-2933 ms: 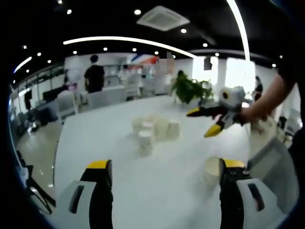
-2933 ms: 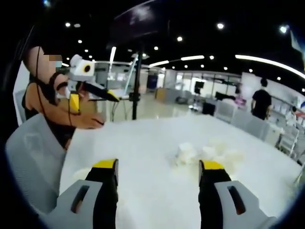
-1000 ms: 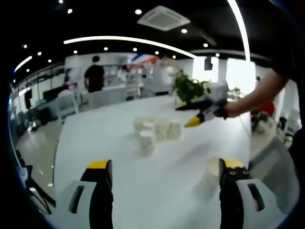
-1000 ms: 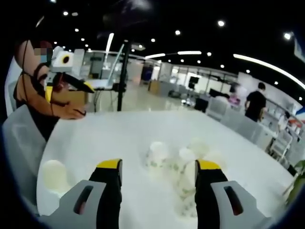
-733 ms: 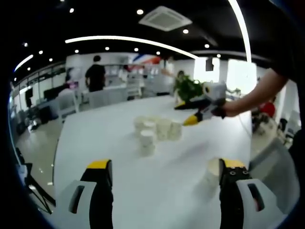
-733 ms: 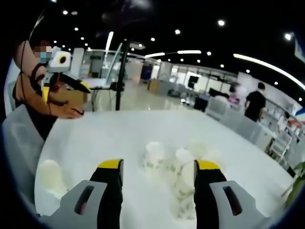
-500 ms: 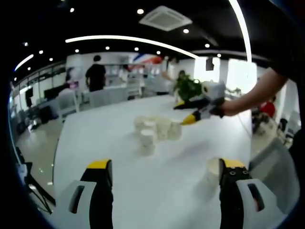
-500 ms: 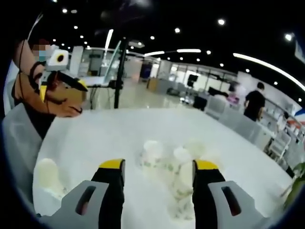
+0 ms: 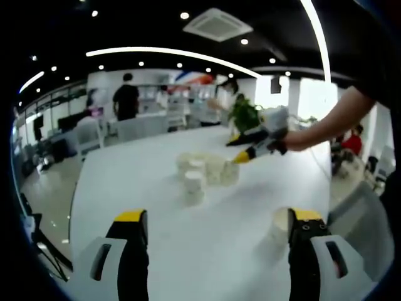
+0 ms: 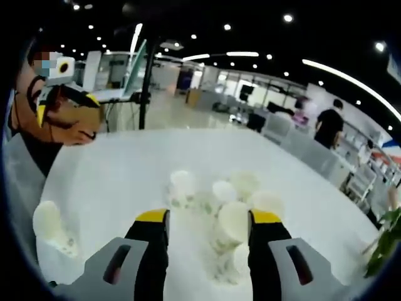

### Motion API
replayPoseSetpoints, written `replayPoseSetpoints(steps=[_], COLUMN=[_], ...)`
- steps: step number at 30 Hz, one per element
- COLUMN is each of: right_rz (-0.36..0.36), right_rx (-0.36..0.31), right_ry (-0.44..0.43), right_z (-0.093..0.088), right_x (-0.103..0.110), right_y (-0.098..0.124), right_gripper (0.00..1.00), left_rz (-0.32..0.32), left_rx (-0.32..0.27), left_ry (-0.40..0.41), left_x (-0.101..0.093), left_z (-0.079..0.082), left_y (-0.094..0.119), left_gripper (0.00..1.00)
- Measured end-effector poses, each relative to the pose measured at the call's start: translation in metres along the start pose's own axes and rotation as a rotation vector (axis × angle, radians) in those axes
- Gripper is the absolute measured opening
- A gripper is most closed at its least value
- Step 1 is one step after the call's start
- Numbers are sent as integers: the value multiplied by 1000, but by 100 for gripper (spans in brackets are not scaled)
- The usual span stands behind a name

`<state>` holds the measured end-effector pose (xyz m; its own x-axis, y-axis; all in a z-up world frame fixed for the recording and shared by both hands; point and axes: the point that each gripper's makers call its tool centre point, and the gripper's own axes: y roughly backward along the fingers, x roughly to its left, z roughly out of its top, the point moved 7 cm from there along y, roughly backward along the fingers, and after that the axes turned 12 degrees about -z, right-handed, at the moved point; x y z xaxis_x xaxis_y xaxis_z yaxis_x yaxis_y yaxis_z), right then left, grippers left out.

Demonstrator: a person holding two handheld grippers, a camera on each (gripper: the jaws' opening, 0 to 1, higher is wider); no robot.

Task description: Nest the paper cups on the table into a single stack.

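We see the right gripper (image 10: 207,219) above the cluster of paper cups (image 10: 216,194) on the smooth white desk (image 10: 113,169), jaws spread (tapered, patterned cups); the left gripper (image 9: 213,219), jaws wide, flanks a lone cup (image 9: 279,224).

Cup cluster (image 9: 203,170): on the tabletop (image 9: 138,188), mid-surface, cups touching or just beside each other.
Lone cup (image 9: 279,224): on the tabletop, well apart from the cluster, just beside the left tongs' (image 9: 213,219) right jaw.
Right tongs (image 9: 245,146): above the tabletop, beside the cluster.
Cluster in right gripper view (image 10: 219,200): partly between the jaws of the right tongs (image 10: 207,219).
Potted plant (image 9: 244,116): behind the cluster.
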<state>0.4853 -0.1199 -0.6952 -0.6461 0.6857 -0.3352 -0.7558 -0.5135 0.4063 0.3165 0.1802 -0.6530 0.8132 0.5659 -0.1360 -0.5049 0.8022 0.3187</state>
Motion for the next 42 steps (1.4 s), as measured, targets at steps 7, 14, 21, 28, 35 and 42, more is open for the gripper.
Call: replayPoseSetpoints(steps=[7,14,21,28,35,42], right_rz=[-2,17,18,24,50,69], right_rx=[42,75,121,143,177,196], right_ry=[14,31,41,58,133,189], right_z=[-2,-6,-12,-13,-18,-21], right_x=[-4,-1,-5,-6,0,2], right_y=[-7,-13,-21,-26,-34,-40], right_gripper=[45,38,31,29,25,24], left_rz=[5,8,9,5,1,2], left_rx=[-2,-3,-1,0,2,2], left_ry=[5,8,8,5,6,4], left_x=[1,0,0,0,-2,-1], left_z=[-1,-4,-5,-4,-5,-4], left_y=[1,0,0,-1,-1,-1], left_gripper=[92,92,92,92,92,92])
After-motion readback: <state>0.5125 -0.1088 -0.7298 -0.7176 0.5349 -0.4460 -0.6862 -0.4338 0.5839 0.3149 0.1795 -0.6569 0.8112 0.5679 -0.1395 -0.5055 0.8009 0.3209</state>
